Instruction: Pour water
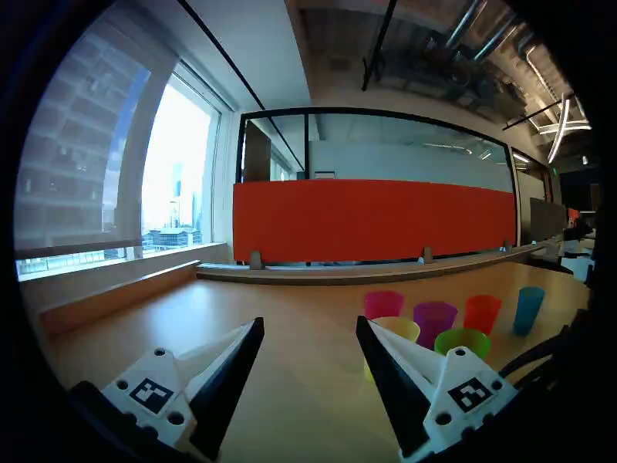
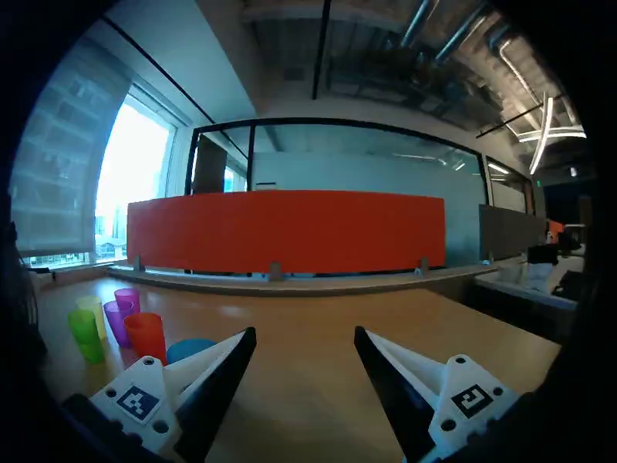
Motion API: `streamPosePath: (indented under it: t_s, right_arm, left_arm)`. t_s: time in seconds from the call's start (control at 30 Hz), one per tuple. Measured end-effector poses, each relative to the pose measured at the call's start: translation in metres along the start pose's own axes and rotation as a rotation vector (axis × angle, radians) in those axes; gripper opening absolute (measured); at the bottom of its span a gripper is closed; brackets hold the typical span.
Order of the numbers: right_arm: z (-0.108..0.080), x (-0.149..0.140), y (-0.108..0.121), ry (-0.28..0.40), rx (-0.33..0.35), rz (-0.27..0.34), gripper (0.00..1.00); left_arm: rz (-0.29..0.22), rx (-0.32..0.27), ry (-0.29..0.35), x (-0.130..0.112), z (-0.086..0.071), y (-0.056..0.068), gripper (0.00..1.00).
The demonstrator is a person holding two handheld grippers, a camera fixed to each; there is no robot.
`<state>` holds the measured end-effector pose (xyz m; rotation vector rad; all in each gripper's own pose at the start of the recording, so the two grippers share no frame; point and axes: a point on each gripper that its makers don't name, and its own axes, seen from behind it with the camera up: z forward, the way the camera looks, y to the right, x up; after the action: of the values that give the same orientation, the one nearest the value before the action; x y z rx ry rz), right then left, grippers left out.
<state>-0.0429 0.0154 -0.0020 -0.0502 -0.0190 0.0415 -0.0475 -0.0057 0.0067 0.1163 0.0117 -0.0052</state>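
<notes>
Left gripper view, entries placed against the orange screen [image 1: 370,220] at the far edge of the desk [image 1: 254,297]:
- Left gripper [image 1: 308,322]: fingers spread wide, nothing between them, over bare desk on the near side of the screen, roughly below its middle
- Six plastic cups, a loose cluster on the desk before the screen's right half
 - row nearer the screen: pink cup [image 1: 383,303], purple cup [image 1: 434,318], red cup [image 1: 482,312], blue cup [image 1: 529,309]
 - row farther from the screen: yellow cup [image 1: 397,330], partly behind one finger, and green cup [image 1: 461,339]
- Contents: cannot tell, since no water is visible from this low angle

Right gripper view:
- Right gripper [image 2: 305,332]: equally wide, empty, facing the middle of the screen
- The cups here stand before the screen's left end, the blue one half hidden by a finger

Handling, as judged:
- Thin moulded tumblers, likely light when empty and top-heavy once filled
- Walls smooth, probably slippery, and likely to flex under a hard squeeze
- Best hold: across the mid-wall, below the rim, with moderate pressure
- The blue cup stands slightly apart at the end of its row, so it looks the easiest to take without knocking a neighbour
- The yellow, purple and green cups stand close together
</notes>
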Motion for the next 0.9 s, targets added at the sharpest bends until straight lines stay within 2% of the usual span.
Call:
streamPosePath:
  t_s: [0.9]
  right_arm:
    - [-0.0019, 0.0021, -0.001, -0.004, 0.003, 0.0, 0.99]
  left_arm:
    - [0.0, 0.0, 0.0, -0.0002, 0.0003, 0.0002, 0.88]
